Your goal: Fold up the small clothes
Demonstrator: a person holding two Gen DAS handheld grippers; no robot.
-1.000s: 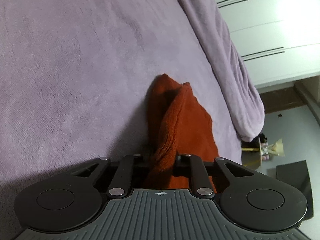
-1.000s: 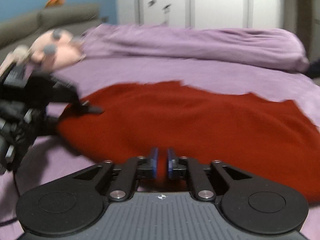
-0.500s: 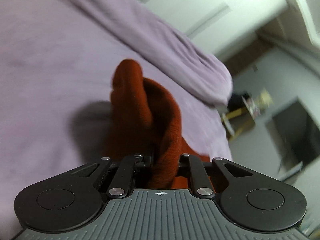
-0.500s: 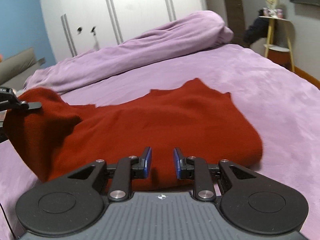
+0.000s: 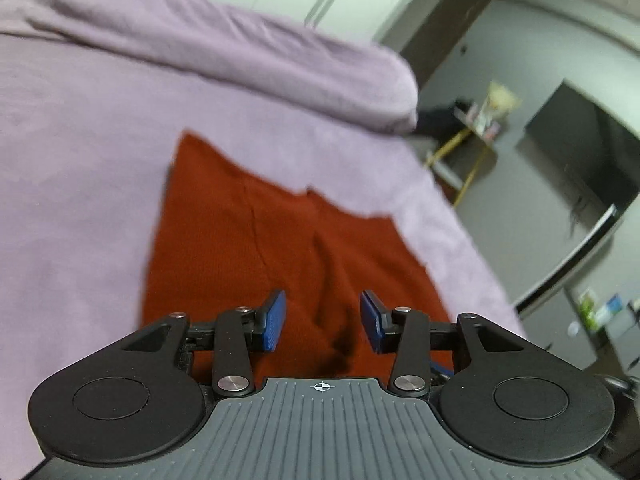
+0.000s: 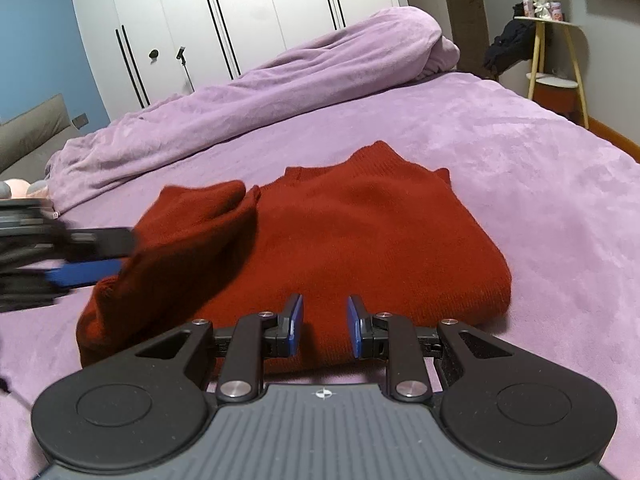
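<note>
Purple bed (image 6: 520, 152); folded red sweater (image 6: 360, 232) central, both tools agape.

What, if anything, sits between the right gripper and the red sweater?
Nothing visible. The right gripper is open just above the near edge of the red sweater, which lies on the purple bed. The left gripper, also open, is off at the sweater's left side, not in the path.

Rust-red knit sweater (image 6: 360, 232) folded flat on purple bedspread; left part, probably a sleeve, bunched and raised.
</note>
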